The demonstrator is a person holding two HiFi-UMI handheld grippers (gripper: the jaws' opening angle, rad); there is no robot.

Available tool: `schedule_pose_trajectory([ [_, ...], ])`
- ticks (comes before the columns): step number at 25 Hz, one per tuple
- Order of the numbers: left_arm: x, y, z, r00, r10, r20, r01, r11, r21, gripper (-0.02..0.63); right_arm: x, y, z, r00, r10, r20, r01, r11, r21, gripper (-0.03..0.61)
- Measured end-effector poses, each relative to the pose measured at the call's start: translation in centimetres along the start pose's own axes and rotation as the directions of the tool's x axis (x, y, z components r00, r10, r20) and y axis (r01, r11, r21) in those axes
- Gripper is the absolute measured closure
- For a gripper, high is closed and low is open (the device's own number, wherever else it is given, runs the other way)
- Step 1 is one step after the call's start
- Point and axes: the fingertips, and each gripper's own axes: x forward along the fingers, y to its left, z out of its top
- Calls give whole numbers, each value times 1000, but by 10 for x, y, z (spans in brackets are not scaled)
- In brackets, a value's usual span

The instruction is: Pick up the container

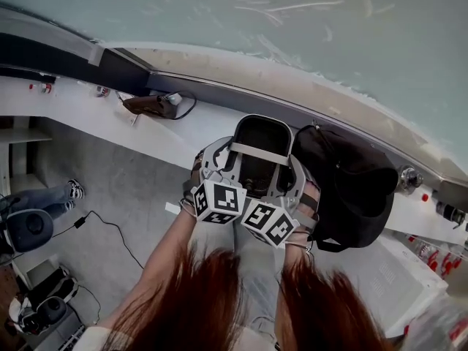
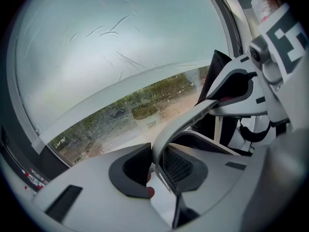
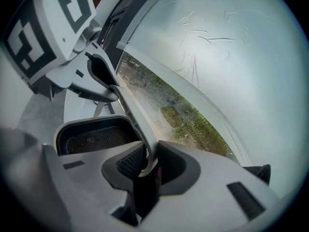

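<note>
Container (image 1: pixel 262 119) rim clamped both sides: left gripper (image 2: pixel 155 163) fingers pinching it, right gripper (image 3: pixel 148 163) fingers likewise.

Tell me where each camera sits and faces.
Head view: on the person's head, facing steeply down at the grey container with black mesh inside; hair, forearms show.
Left gripper view: on the left gripper, facing the window along jaws clamped on the container's grey handle.
Right gripper view: on the right gripper, likewise clamped.
Shared: all three show the container; each gripper view shows the other gripper.
</note>
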Motion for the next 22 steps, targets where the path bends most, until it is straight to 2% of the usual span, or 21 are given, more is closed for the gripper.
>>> schedule_pose_trajectory([
  [8,-14,14,17,999,37,17,-38,999,11,534,-12,-13,20,999,4,38,-5,999,32,494],
  [22,-52,36,56,991,118,59,-117,993,-24,534,-43,-46,56,991,-27,129,20,998,57,493],
])
